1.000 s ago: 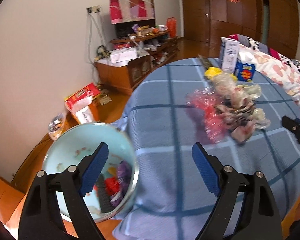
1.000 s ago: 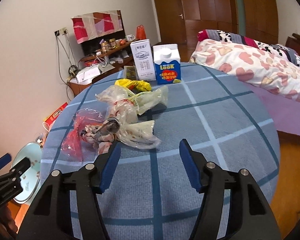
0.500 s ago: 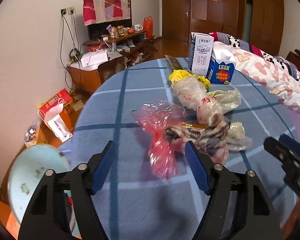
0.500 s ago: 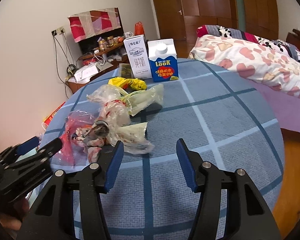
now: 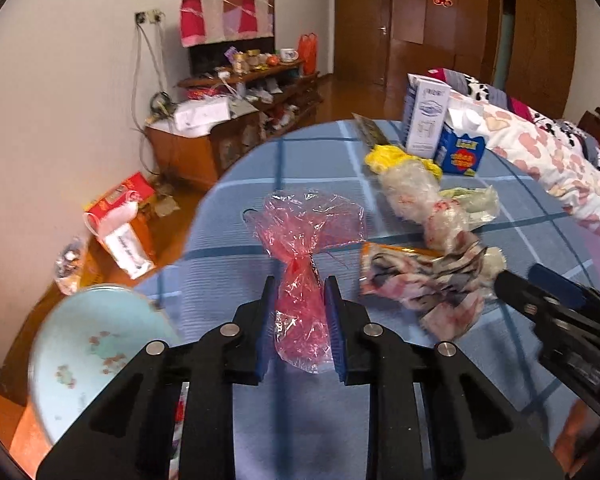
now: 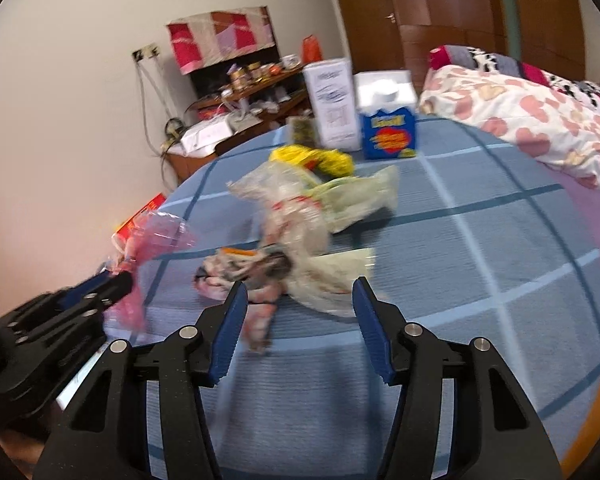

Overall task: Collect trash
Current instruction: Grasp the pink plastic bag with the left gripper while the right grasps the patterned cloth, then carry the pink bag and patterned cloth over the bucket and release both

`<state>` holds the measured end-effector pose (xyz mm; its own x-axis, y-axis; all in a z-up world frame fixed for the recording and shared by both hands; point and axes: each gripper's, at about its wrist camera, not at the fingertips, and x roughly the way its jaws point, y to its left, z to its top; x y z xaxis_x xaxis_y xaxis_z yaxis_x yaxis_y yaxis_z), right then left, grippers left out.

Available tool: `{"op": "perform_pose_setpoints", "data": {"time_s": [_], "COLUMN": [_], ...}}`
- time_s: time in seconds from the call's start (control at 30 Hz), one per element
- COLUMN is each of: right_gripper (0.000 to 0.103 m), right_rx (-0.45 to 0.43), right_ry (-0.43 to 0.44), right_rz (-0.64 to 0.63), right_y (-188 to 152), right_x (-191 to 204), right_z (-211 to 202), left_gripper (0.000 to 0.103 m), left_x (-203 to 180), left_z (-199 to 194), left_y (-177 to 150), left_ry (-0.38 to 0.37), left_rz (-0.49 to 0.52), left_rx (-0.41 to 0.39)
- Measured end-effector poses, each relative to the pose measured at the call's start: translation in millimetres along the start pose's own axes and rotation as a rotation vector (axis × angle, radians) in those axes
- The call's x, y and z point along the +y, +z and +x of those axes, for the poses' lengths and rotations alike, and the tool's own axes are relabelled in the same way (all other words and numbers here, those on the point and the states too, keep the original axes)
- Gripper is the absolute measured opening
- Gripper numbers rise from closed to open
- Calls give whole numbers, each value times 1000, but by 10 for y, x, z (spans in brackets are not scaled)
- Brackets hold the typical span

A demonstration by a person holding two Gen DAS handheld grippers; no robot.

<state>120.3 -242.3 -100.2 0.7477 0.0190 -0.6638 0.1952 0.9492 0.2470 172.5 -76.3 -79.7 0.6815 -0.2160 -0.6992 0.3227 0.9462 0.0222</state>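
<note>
Two grippers | left gripper [image 5: 299, 304]: jaws closing around red cellophane wrapper [image 5: 300, 272] on blue checked tablecloth [image 5: 236, 280] | right gripper [image 6: 298, 330]: half open, empty; crumpled bags [image 6: 300, 224] at 12 o'clock

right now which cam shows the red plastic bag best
The left wrist view: the red plastic bag sits sharp and centred between the closing jaws of the left gripper. The right wrist view shows it only at the left edge, blurred and partly behind that gripper.
</note>
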Motion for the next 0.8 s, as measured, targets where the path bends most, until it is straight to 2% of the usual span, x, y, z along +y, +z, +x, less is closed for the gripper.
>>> {"op": "perform_pose_setpoints", "data": {"time_s": [0.13,0.2,0.27,0.37,0.53,0.67,0.8], "right_gripper": [55,47,28,19,17,17,17], "right_rx": [56,80,105,107,44,-17,-41], "right_ry": [40,41,49,56,52,46,56], "right_rz": [8,9,9,5,-39,-54,-65], "right_y": [-5,-4,-13,-28,-46,-61,-96], "right_x": [137,189,222,253,345,425,497], "right_z": [231,346,426,423,188,-86,-255], "left_gripper": [24,24,24,24,24,24,24], "left_x": [229,329,428,541,642,656,687], "left_z": [-176,-233,-288,-352,-453,-569,-717], "left_y": [-70,-97,-127,-168,-244,-286,-343], "left_ry": [21,38,55,71,74,92,117], "left_rz": [-31,-45,-60,-78,-105,-93,-83], "left_rx": [1,1,-1,-6,-7,-20,-40]}}
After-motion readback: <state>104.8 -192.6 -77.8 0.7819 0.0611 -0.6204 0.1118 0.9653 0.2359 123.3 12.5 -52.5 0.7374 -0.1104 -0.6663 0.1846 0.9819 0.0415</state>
